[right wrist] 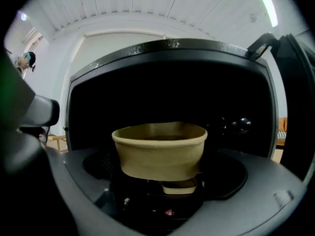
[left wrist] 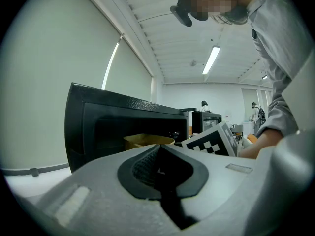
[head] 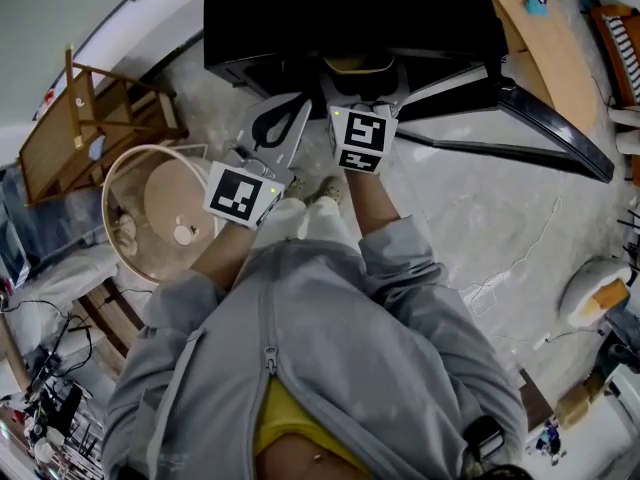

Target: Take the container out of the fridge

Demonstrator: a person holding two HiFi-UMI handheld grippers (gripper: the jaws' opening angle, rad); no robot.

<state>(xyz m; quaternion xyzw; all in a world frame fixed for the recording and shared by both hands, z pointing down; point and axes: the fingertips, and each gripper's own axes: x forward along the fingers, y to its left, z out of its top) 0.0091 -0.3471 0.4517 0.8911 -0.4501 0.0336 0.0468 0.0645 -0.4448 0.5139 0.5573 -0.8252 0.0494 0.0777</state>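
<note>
A small black fridge stands on the floor with its door swung open to the right. Inside it is a tan paper bowl, the container, upright and without a lid. My right gripper reaches into the opening, and its pads press on the bowl's two sides. From the head view the container shows just past the right gripper. My left gripper hangs outside the fridge at the left, shut with nothing in it. The left gripper view shows its closed jaws and the container beyond.
A round white-rimmed tub and a wooden frame stand left of the person. A wooden tabletop lies at the upper right. The open door bounds the right side. Cables run over the pale floor.
</note>
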